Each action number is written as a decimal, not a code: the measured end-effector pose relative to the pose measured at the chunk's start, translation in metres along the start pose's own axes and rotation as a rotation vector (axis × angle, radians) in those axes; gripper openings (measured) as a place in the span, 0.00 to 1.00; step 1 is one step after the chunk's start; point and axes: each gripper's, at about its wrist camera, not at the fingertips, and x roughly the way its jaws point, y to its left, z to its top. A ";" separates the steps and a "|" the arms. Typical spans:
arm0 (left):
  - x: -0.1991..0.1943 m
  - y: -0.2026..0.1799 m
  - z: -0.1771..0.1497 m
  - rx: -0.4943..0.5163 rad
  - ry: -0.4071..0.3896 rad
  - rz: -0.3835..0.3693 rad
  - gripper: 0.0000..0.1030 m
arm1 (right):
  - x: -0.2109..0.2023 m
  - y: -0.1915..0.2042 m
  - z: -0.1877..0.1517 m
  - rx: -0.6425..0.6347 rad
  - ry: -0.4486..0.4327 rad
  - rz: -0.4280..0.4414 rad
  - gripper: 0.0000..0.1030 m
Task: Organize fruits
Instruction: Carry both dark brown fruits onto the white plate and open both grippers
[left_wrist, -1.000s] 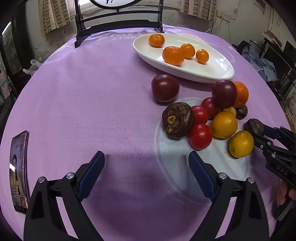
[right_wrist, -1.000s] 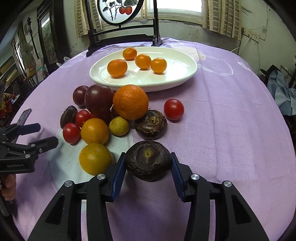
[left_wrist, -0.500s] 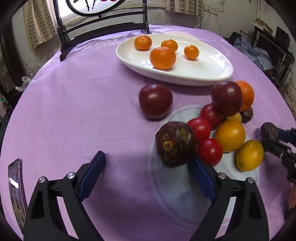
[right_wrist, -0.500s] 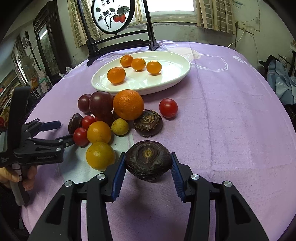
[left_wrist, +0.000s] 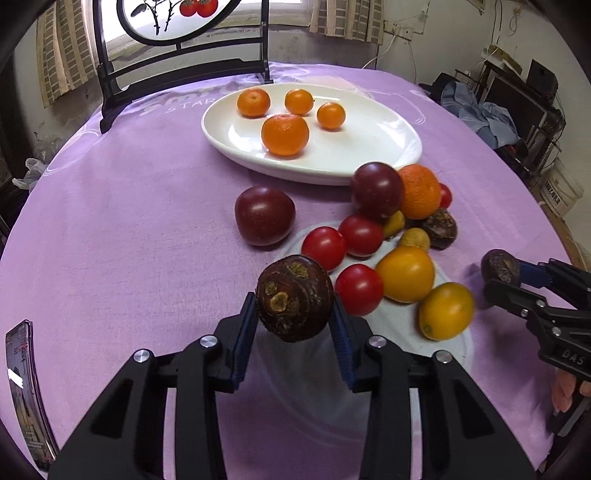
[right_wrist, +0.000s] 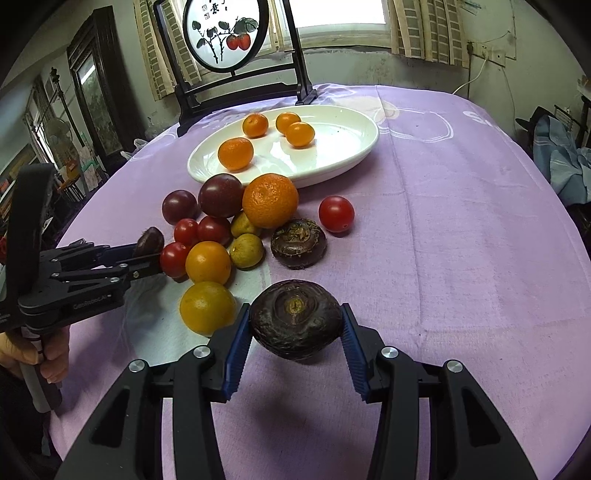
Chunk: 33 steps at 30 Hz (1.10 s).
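Left wrist view has the left gripper (left_wrist: 294, 322) pinching a dark brown water chestnut (left_wrist: 294, 298), its blue pads pressed on both flanks, fingers narrowed to the nut's width. The nut is squat, its wide axis running pad to pad, its scarred face turned toward the camera. It sits at the near edge of the fruit pile, just beside a red tomato (left_wrist: 358, 289). To the left of it the purple cloth of the counter (left_wrist: 129, 221) lies bare out to a phone (left_wrist: 26, 391) at the rim.

Right wrist view shows the right gripper (right_wrist: 295, 325) clamped on a second chestnut (right_wrist: 295, 318), also flat, wide axis across the pads, pale stem scar facing up and toward the lens. It is held just in front of the pile, near a yellow-orange fruit (right_wrist: 207, 307). Open cloth stretches to its right as far as the counter's edge.

Beyond both, the pile crowds together: tomatoes, plums, a big orange (right_wrist: 270, 200), and a third chestnut (right_wrist: 298, 243) lying on the cloth. One tomato (right_wrist: 336, 213) sits apart on the right. Farther back a white plate (right_wrist: 343, 155) holds four small oranges, with bare room in its right half.
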 end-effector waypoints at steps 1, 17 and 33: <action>-0.005 0.000 0.000 -0.003 -0.006 -0.014 0.37 | -0.002 0.001 0.000 -0.001 -0.006 0.001 0.46; -0.032 -0.002 0.056 -0.019 -0.083 -0.086 0.37 | -0.029 0.020 0.060 -0.103 -0.143 -0.003 0.46; 0.053 0.027 0.150 -0.141 -0.008 -0.009 0.37 | 0.063 0.018 0.129 -0.115 -0.046 -0.042 0.46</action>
